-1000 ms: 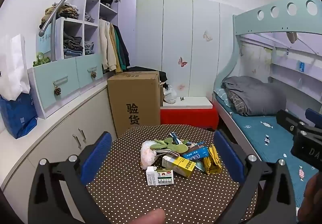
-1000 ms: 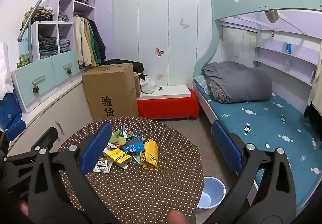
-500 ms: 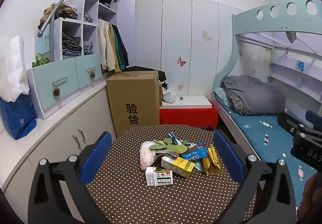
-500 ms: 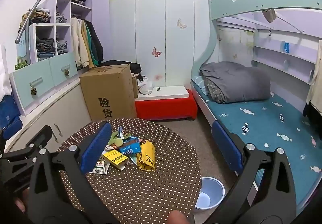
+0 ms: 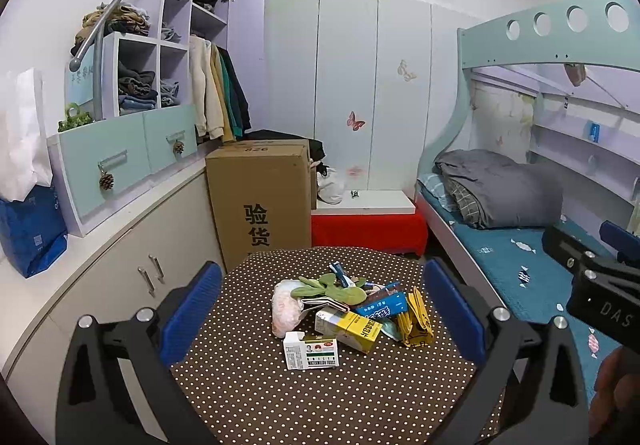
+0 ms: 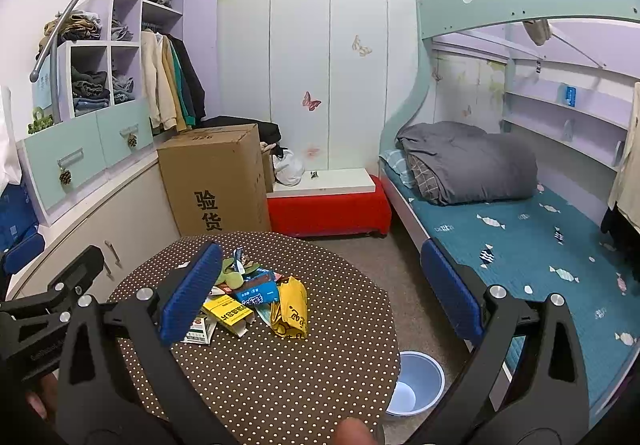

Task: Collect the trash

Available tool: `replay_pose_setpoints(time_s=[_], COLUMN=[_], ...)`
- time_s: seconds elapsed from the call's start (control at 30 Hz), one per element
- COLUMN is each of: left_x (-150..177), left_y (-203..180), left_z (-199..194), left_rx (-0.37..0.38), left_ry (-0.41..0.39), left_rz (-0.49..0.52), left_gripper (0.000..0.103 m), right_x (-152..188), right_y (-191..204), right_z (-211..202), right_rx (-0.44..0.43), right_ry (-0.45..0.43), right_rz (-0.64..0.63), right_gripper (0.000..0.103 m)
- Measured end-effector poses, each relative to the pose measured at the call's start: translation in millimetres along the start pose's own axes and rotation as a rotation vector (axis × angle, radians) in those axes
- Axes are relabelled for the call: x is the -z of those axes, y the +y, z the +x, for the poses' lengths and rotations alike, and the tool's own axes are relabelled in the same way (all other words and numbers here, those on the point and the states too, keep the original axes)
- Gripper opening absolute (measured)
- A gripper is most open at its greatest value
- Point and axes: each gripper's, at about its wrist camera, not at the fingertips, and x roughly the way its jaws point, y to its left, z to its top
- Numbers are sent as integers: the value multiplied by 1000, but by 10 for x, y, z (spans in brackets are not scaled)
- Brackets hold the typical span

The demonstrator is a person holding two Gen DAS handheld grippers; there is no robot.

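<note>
one table [image 5: 248, 385], one bin [image 6: 416, 385], two grippers (both open)

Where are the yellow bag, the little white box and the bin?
yellow bag [image 6: 290, 309]: right wrist view, middle of its front.
little white box [image 5: 311, 351]: left wrist view, printed front face.
bin [image 6: 434, 369]: right wrist view, rim.
</note>
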Motion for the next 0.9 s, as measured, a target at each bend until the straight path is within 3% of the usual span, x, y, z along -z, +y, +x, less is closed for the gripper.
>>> replay_pose_setpoints(time_s=[0.9], left_x=[63], left_y=[25], left_z=[85], left_rx=[6], left_ry=[16], left_rz=[-7], left_gripper=[99], right_x=[-45], right_y=[68], right_z=[-27], right_rx=[-5], right_ry=[0], right_rz=[-16], right_gripper=[97])
